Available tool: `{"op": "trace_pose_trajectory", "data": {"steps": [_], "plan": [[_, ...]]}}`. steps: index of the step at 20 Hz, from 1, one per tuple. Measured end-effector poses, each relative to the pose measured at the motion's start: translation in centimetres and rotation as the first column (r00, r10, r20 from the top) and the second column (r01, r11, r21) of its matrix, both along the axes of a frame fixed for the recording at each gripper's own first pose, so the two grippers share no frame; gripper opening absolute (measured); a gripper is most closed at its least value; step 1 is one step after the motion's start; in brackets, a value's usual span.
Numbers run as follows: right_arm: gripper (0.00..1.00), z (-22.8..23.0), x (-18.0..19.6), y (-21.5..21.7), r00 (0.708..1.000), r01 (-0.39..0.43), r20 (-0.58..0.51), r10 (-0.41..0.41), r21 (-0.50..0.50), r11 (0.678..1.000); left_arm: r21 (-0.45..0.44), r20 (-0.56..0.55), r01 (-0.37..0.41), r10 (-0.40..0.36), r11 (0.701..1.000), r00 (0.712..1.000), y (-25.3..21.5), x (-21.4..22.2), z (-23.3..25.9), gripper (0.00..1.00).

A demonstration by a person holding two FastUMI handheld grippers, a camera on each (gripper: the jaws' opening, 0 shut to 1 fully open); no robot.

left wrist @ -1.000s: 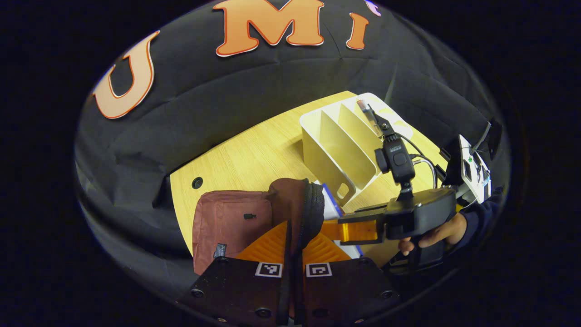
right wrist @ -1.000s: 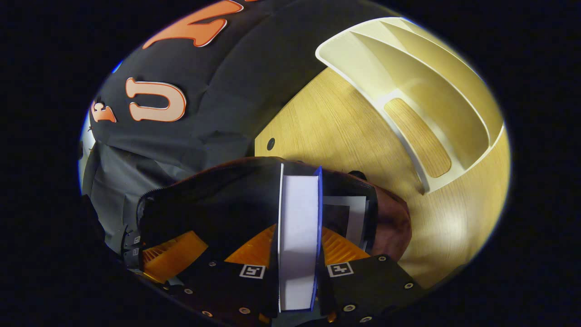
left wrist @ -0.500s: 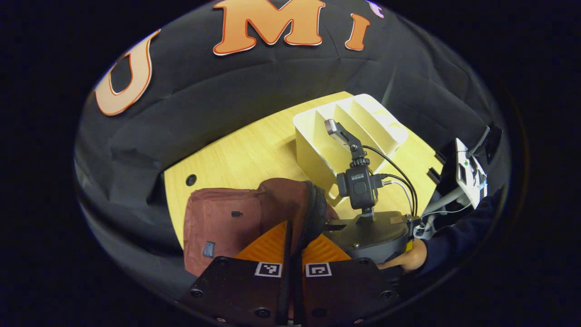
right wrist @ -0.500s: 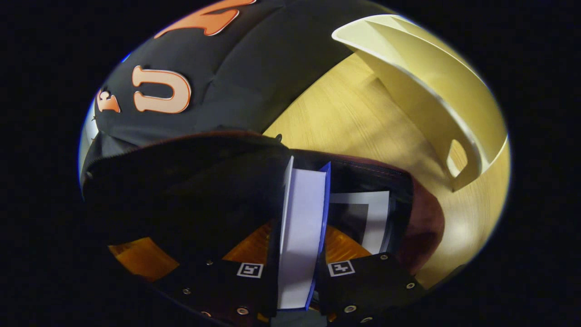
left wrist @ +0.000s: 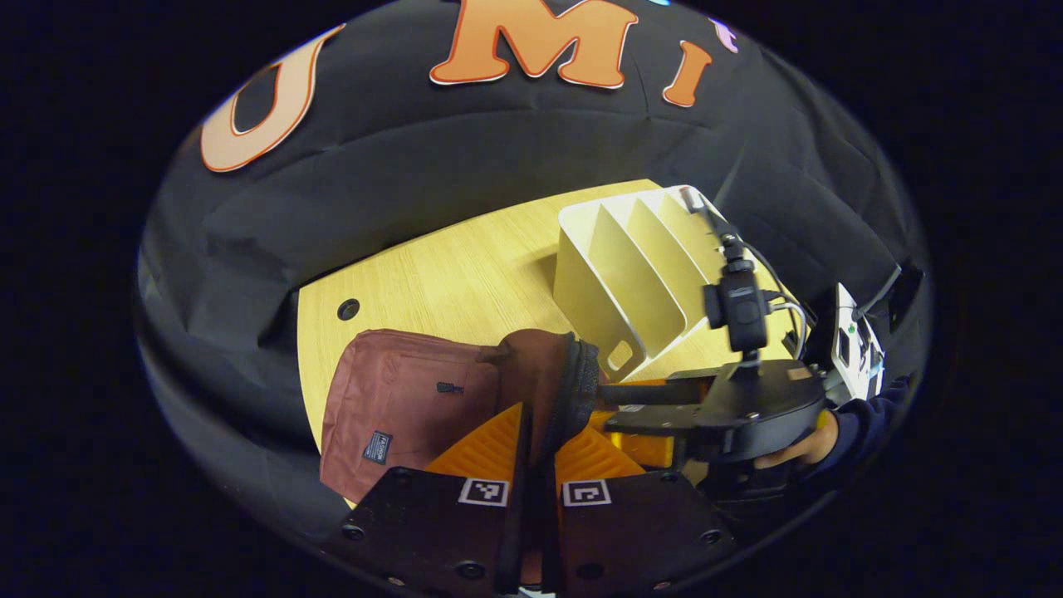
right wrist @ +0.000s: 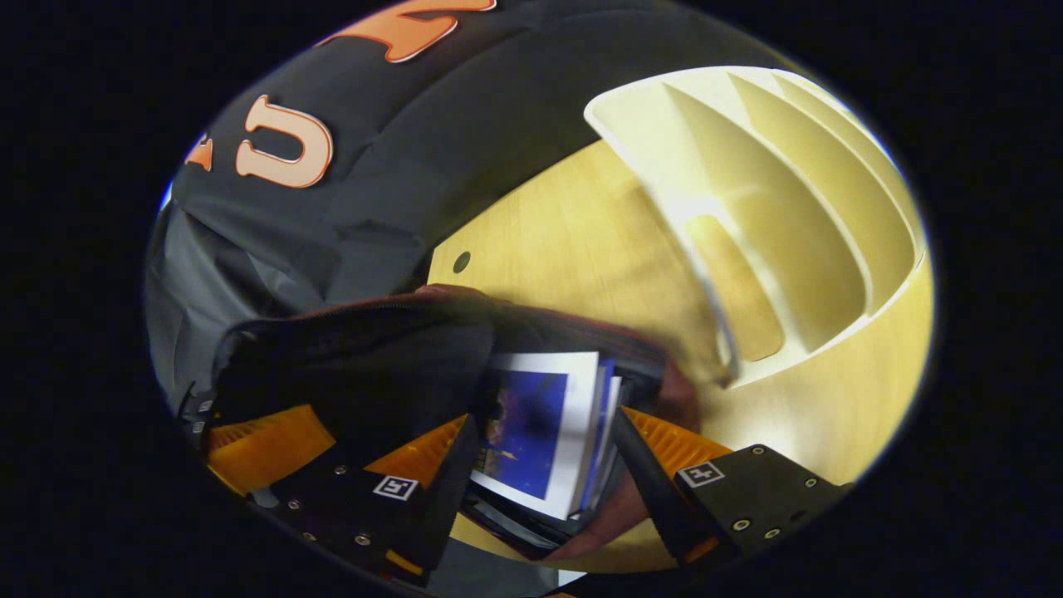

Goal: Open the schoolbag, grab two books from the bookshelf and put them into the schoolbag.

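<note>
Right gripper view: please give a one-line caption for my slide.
Right gripper, fingers apart, at a book lying in the open schoolbag, bookshelf beyond.

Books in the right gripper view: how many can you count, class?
2. A blue-fronted book stands in the open schoolbag's mouth. A second book shows edge-on right beside it. More could be hidden deeper in the bag.

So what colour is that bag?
Reddish brown bag with a dark zip edge, clearest in the left gripper view.
</note>
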State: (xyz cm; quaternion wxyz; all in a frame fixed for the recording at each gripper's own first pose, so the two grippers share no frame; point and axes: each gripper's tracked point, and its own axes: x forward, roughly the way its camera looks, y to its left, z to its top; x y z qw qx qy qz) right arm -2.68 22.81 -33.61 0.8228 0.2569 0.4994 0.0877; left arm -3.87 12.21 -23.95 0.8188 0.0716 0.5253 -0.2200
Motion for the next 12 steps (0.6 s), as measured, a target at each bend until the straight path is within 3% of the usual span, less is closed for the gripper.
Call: {"op": "trace_pose_trajectory", "data": {"steps": [3, 5, 6, 9, 10, 12], "plan": [[0.97, 2.8, 0.8, -4.1, 0.994, -0.014, 0.108, 0.019, -0.039, 0.999, -0.037, -0.010, -0.031, 0.031, 0.999, 0.999, -1.4, -1.5, 0.0, 0.20], [0.97, 4.4, 1.4, -7.3, 0.987, -0.011, 0.160, 0.027, -0.101, 0.995, -0.076, -0.012, -0.059, 0.059, 0.995, 0.998, -3.3, -2.4, 0.4, 0.38], [0.97, 5.4, 1.5, -8.8, 0.982, -0.020, 0.182, 0.042, -0.121, 0.992, -0.081, -0.008, -0.078, 0.078, 0.994, 0.997, -4.4, -2.5, 0.5, 0.53], [0.97, 8.3, 1.6, -13.6, 0.963, -0.052, 0.251, 0.098, -0.183, 0.982, -0.096, 0.009, -0.133, 0.134, 0.987, 0.991, -7.6, -3.3, 0.5, 0.62], [0.97, 9.2, 1.7, -15.5, 0.952, -0.055, 0.282, 0.116, -0.216, 0.975, -0.094, 0.027, -0.145, 0.148, 0.985, 0.989, -9.0, -2.8, 0.5, 0.89], [0.97, 10.8, 2.2, -18.9, 0.930, -0.057, 0.334, 0.153, -0.279, 0.958, -0.098, 0.055, -0.173, 0.179, 0.980, 0.982, -11.8, -3.0, 0.9, 0.99]]}}
